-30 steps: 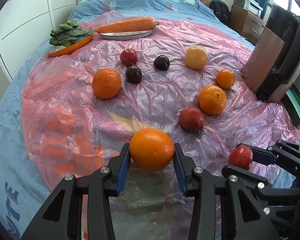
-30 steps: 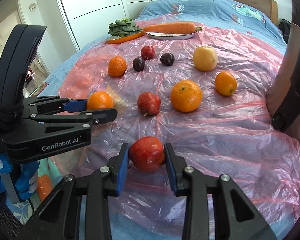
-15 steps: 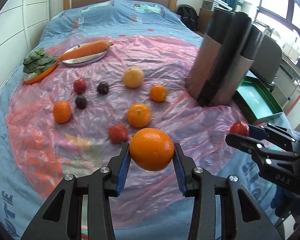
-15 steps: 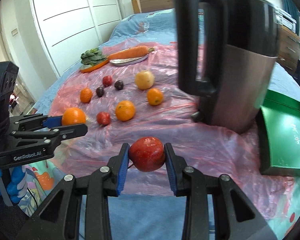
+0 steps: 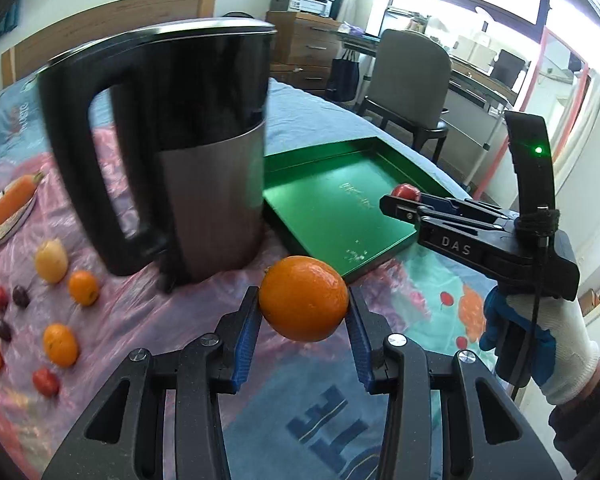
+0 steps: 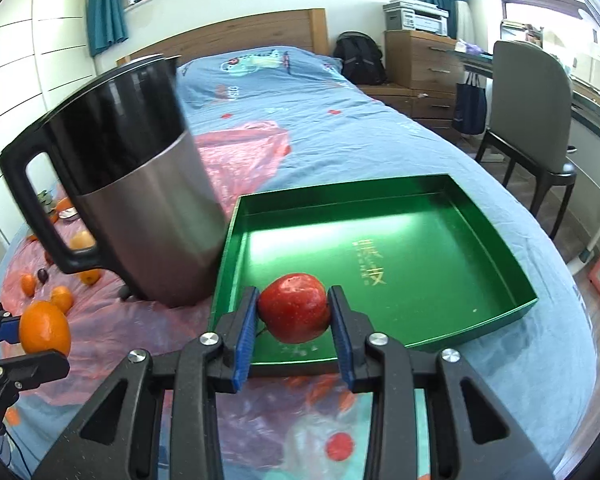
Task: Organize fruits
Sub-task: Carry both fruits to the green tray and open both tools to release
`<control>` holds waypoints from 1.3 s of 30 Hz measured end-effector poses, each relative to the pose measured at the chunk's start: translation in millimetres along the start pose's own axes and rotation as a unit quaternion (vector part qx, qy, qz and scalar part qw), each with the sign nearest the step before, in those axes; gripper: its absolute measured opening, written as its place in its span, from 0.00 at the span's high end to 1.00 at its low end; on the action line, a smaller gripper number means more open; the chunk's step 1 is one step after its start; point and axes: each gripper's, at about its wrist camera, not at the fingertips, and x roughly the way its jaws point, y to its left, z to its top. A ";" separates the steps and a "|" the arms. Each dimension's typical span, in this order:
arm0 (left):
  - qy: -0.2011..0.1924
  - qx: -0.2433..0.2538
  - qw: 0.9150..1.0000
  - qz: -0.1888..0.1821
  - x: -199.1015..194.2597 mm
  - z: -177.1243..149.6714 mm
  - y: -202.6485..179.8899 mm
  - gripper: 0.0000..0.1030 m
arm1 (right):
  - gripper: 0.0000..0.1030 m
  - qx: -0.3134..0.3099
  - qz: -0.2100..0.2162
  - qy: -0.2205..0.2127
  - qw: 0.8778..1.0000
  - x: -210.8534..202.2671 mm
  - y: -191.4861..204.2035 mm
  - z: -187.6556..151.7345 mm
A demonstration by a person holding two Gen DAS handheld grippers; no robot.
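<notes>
My left gripper (image 5: 303, 312) is shut on a large orange (image 5: 303, 304), held above the bed short of the green tray (image 5: 340, 184). My right gripper (image 6: 294, 312) is shut on a red apple (image 6: 294, 307), held over the near edge of the green tray (image 6: 488, 240). In the left wrist view the right gripper (image 5: 400, 198) reaches over the tray with the apple (image 5: 406, 191). In the right wrist view the left gripper's orange (image 6: 44, 327) shows at the far left. The tray holds no fruit.
A big steel-and-black kettle (image 5: 172, 152) stands just left of the tray, also in the right wrist view (image 6: 132, 184). Several oranges, plums and red fruits (image 5: 60, 344) lie on the pink plastic sheet (image 5: 148, 312) further left, with a carrot on a plate (image 5: 8, 204). A chair (image 6: 532, 120) stands beside the bed.
Both grippers have swung right, away from the fruit spread toward the green tray, each still holding its fruit. The right gripper now has the apple over the tray's near edge.
</notes>
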 end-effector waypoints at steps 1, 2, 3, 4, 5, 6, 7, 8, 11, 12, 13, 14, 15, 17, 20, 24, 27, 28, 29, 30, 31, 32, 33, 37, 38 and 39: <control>0.002 0.007 1.000 -0.001 11.0 6.6 -5.2 0.65 | 0.72 0.004 -0.007 0.001 1.000 5.0 -8.2 1.9; 0.005 0.012 1.000 -0.003 21.0 13.4 -11.2 0.65 | 0.73 0.009 -0.013 0.002 1.000 11.3 -16.1 3.2; 0.009 0.016 1.000 -0.004 31.5 19.3 -15.3 0.65 | 0.72 0.013 -0.017 0.004 1.000 16.2 -24.6 4.1; 0.013 0.019 1.000 -0.005 41.8 24.6 -19.2 0.65 | 0.73 0.017 -0.021 0.007 1.000 23.0 -31.3 4.4; 0.017 0.022 1.000 -0.005 52.0 29.1 -22.4 0.65 | 0.72 0.019 -0.025 0.010 0.999 27.5 -37.4 3.7; 0.022 0.025 0.999 -0.004 62.0 33.0 -23.3 0.65 | 0.72 0.020 -0.029 0.014 0.999 33.3 -43.9 2.6; 0.026 0.027 0.999 -0.003 71.1 36.4 -25.3 0.65 | 0.72 0.021 -0.033 0.018 0.999 39.0 -48.2 1.8; 0.029 0.028 0.999 -0.003 78.6 39.5 -27.4 0.65 | 0.72 0.022 -0.036 0.021 0.999 42.5 -53.2 1.0; 0.037 0.029 0.999 0.001 99.8 46.9 -31.4 0.65 | 0.72 0.024 -0.043 0.025 0.998 53.4 -65.3 0.5; 0.039 0.031 0.999 0.003 107.2 48.6 -33.4 0.65 | 0.72 0.024 -0.045 0.026 0.998 58.4 -67.6 0.6; 0.043 0.031 0.999 0.006 114.7 49.8 -33.8 0.65 | 0.72 0.024 -0.048 0.027 0.998 62.8 -71.1 1.3; 0.046 0.031 0.998 0.007 121.3 51.6 -34.3 0.65 | 0.72 0.024 -0.051 0.028 0.998 65.9 -73.2 1.5; 0.049 0.031 0.998 0.008 128.5 51.7 -34.7 0.65 | 0.72 0.025 -0.053 0.028 0.998 68.8 -75.8 2.1; 0.056 0.032 0.998 0.011 138.2 51.1 -34.9 0.65 | 0.72 0.025 -0.060 0.031 0.997 76.5 -81.1 2.9; 0.068 0.036 0.997 0.015 154.5 47.3 -35.4 0.65 | 0.72 0.019 -0.069 0.043 0.997 87.0 -82.9 0.2; 0.085 0.038 0.995 0.023 166.9 40.0 -35.1 0.65 | 0.71 0.010 -0.083 0.044 0.996 89.6 -80.5 -2.9; 0.087 0.037 0.995 0.026 164.9 39.5 -33.6 0.64 | 0.71 0.005 -0.091 0.049 0.995 90.4 -79.4 -2.0; 0.086 0.036 0.995 0.027 164.3 40.6 -33.5 0.64 | 0.70 0.005 -0.094 0.051 0.994 89.8 -79.4 -1.4; 0.084 0.035 0.996 0.028 161.5 41.9 -33.6 0.64 | 0.66 0.005 -0.097 0.051 0.994 88.9 -79.3 -0.6; 0.081 0.035 0.996 0.029 160.8 44.4 -34.5 0.64 | 0.61 0.005 -0.099 0.048 0.994 85.3 -79.2 0.5; 0.077 0.035 0.996 0.029 156.6 45.9 -34.7 0.63 | 0.49 0.006 -0.101 0.043 0.994 80.2 -78.8 1.9; 0.072 0.037 0.996 0.029 152.0 47.6 -36.2 0.61 | 0.42 0.008 -0.102 0.037 0.994 73.8 -78.7 3.5; 0.066 0.040 0.997 0.030 149.3 50.1 -39.2 0.60 | 0.40 0.009 -0.102 0.032 0.994 67.2 -78.4 5.2; 0.043 0.052 0.997 0.023 116.1 47.7 -48.8 0.55 | 0.30 0.009 -0.105 0.013 0.994 37.2 -72.1 9.6; 0.037 0.054 0.998 0.021 105.9 45.2 -50.8 0.54 | 0.29 0.008 -0.104 0.009 0.994 28.6 -69.2 9.3; 0.033 0.054 0.998 0.017 95.2 42.6 -52.0 0.54 | 0.28 0.008 -0.103 0.007 0.995 20.8 -66.0 9.0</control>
